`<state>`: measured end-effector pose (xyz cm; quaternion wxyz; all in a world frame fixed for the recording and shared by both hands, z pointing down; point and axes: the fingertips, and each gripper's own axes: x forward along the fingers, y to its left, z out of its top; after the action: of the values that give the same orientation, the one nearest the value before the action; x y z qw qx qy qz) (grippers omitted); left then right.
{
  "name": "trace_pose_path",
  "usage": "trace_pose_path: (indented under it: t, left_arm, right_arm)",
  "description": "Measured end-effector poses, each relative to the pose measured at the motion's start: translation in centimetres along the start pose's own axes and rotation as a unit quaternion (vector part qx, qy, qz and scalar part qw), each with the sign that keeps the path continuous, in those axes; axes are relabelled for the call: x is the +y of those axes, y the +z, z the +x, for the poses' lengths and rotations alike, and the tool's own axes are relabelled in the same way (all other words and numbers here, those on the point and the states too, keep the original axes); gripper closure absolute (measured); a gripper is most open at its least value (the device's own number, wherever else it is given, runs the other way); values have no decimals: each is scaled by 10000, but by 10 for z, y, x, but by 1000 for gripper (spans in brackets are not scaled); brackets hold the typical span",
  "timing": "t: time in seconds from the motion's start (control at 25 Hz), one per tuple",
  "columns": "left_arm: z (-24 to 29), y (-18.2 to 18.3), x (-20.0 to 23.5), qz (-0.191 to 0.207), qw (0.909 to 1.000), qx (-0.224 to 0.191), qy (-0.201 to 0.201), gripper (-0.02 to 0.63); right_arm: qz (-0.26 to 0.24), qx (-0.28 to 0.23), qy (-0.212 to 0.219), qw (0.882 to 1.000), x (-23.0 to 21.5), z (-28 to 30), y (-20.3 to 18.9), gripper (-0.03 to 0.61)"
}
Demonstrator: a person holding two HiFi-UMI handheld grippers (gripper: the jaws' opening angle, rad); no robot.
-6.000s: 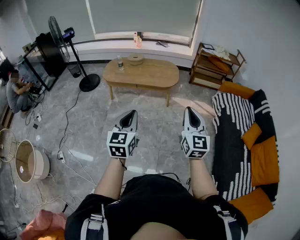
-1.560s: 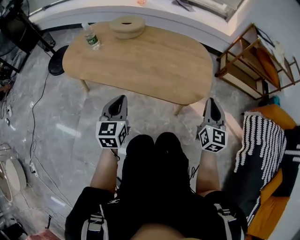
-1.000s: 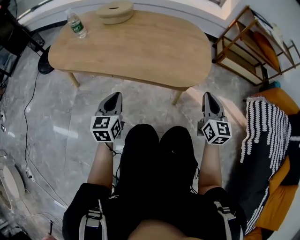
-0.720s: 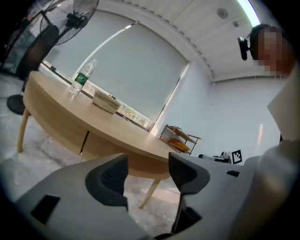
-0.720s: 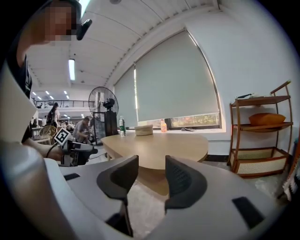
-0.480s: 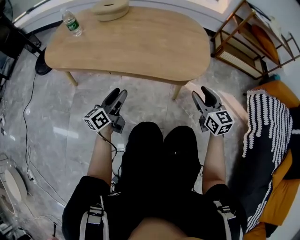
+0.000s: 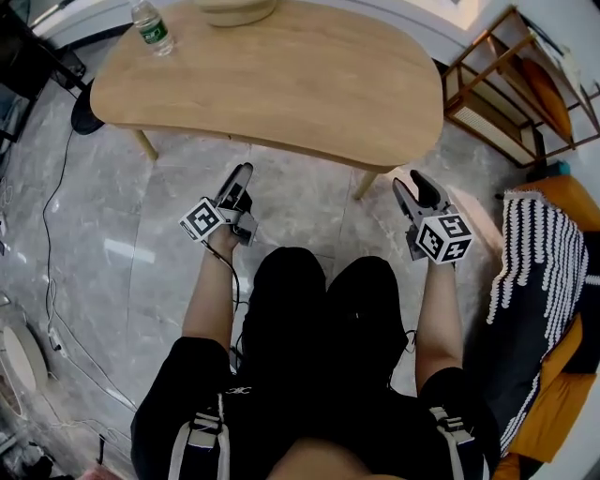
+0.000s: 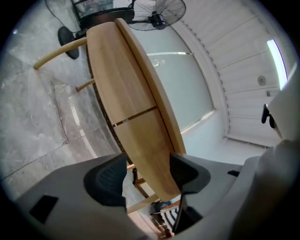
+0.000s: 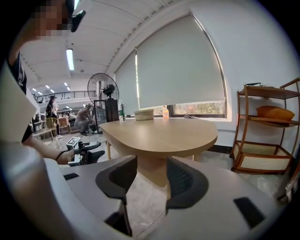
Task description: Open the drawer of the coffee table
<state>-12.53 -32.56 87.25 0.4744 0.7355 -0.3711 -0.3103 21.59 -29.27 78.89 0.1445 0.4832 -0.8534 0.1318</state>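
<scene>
The oval wooden coffee table (image 7: 281,75) stands just ahead of me. My left gripper (image 7: 244,172) is rolled onto its side, low before the table's front edge. Its jaws are opening with nothing pressed between them. In the left gripper view the table (image 8: 122,70) runs tilted across the picture. Its front panel (image 8: 140,140), crossed by a thin seam, lies in line between the left gripper's (image 8: 147,176) pads, apart from them. My right gripper (image 7: 410,180) is open and empty near the table's right end. It (image 9: 146,176) looks at the tabletop (image 9: 159,131) and the panel beneath.
A water bottle (image 7: 150,26) and a round wooden box (image 7: 234,9) stand on the table's far side. A wooden shelf unit (image 7: 506,94) is at the right, a sofa with a striped throw (image 7: 539,272) beside it. Cables (image 7: 56,216) trail over the floor at the left.
Both grippers went from shut to open and sank lower before the table. The left one rolled onto its side. The table now sits closer in the head view.
</scene>
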Motion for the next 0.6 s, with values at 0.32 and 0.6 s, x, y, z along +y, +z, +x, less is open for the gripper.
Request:
trace_pose_path:
  t: [0.32, 0.6]
  left_arm:
    - [25, 22, 50, -462, 9982, -287, -232, 331]
    - [53, 24, 50, -449, 9967, -150, -657, 330]
  right_arm:
    - [52, 115, -290, 9995, -19, 29, -9, 382]
    - [52, 86, -5, 9999, -15, 31, -18, 368]
